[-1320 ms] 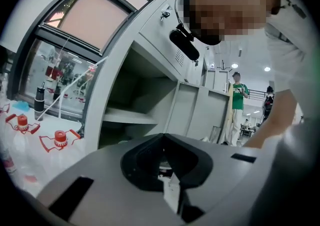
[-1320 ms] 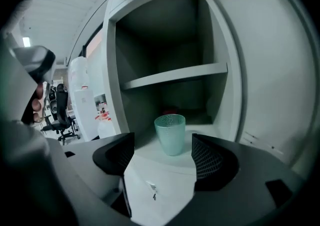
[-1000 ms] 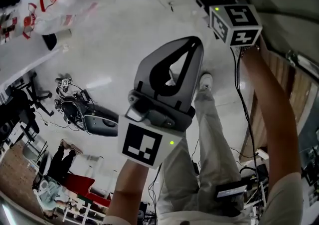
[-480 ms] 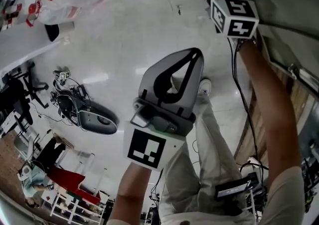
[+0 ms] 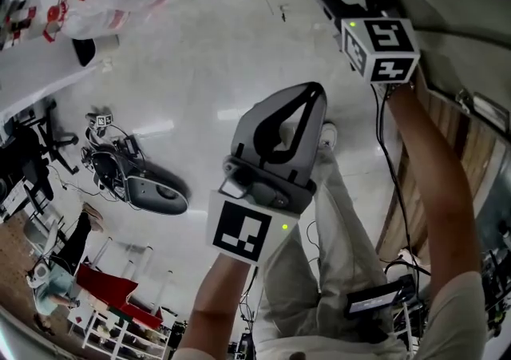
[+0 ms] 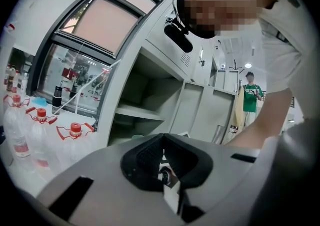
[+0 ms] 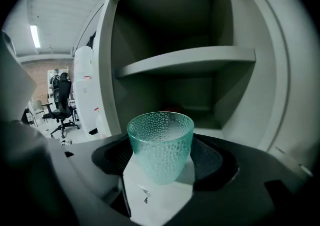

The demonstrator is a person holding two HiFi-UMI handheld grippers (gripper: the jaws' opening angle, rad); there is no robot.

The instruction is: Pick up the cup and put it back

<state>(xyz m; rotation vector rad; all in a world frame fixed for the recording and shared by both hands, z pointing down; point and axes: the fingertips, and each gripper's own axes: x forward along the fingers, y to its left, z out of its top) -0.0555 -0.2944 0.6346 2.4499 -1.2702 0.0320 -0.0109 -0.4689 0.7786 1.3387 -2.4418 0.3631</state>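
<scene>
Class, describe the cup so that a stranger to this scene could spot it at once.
Find the open pale grey cabinet with one shelf. In front of it, the right tongs grip a teal see-through cup. Only it is teal and dimpled; the nearby plastic bottles are clear with red caps.

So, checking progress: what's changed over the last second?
Little. The right gripper, clamped on the cup, slid slightly lower in the head view, and the left gripper drifted slightly right. Nothing was taken or let go; the left jaws stay shut and empty.

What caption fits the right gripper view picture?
Right gripper holds the teal cup upright in front of a cabinet shelf.
</scene>
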